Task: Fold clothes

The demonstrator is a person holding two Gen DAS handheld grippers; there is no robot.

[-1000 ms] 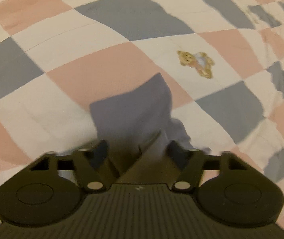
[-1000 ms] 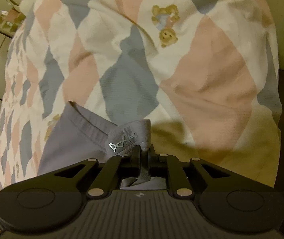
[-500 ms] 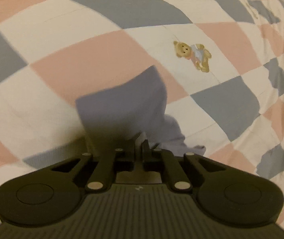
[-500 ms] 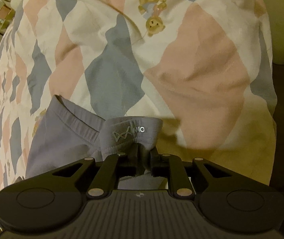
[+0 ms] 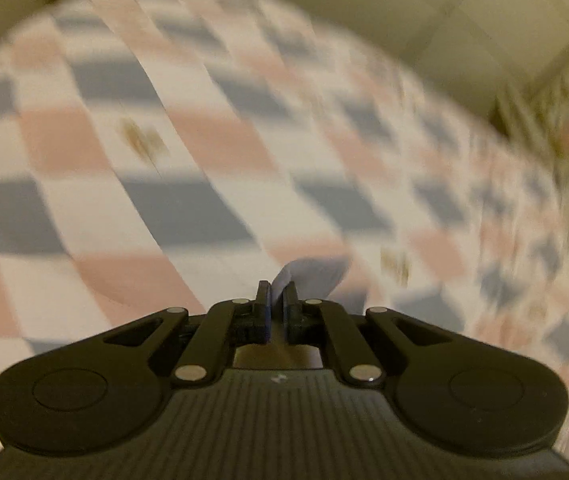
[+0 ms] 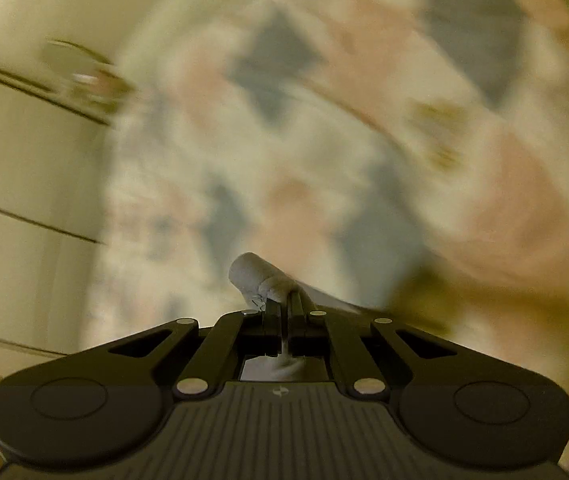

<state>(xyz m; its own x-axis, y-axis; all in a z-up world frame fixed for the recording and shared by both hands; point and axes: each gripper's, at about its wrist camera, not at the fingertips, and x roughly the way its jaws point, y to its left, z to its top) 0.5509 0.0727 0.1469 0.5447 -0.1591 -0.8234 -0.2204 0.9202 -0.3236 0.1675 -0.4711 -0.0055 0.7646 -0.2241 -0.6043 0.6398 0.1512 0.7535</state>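
A grey-lilac garment is held in both grippers above a checked bedspread (image 5: 212, 184). In the left wrist view my left gripper (image 5: 277, 295) is shut on a thin corner of the garment (image 5: 312, 276), which sticks out past the fingertips. In the right wrist view my right gripper (image 6: 284, 304) is shut on the garment's rolled waistband (image 6: 254, 278), with more cloth showing below between the fingers. Both views are blurred by motion. The rest of the garment is hidden.
The bedspread (image 6: 324, 160) has pink, grey and white squares with small bear prints. A cream wall and cupboard panels (image 6: 24, 184) lie at the left of the right wrist view. A cluttered shelf (image 5: 564, 132) is at the far right of the left wrist view.
Both grippers have lifted and swung fast with the garment; the bed now looks farther away and blurred. The left gripper, open a second ago, closed on the cloth corner.
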